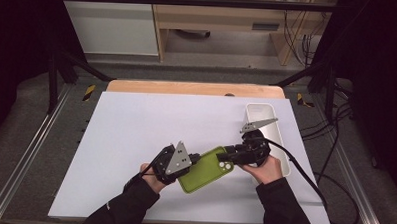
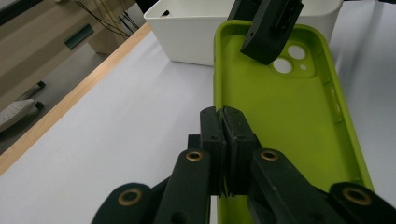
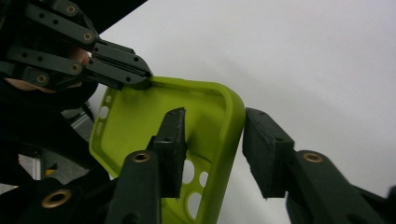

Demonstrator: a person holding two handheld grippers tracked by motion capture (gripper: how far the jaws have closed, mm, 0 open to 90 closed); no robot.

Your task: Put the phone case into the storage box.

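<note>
High view: a green phone case sits near the front of the white bench, lying on a diagonal with the camera-hole end pointing up and right. The left hand-held gripper is at the case's lower-left end and the right hand-held gripper at its upper-right end, so both are right on it, one per end. A white bin stands just beyond the right hand.

Left gripper view: the jaws are pinched narrow on the case's side wall, holding it. The case runs straight away from this gripper, open side up, camera holes at the far end where the other gripper's jaw comes down.

Right gripper view: the jaws stand wide, one inside the case and one outside, straddling the end wall without squeezing it, as far as I can tell from this angle.

No brand, label or writing I can read anywhere.
</note>
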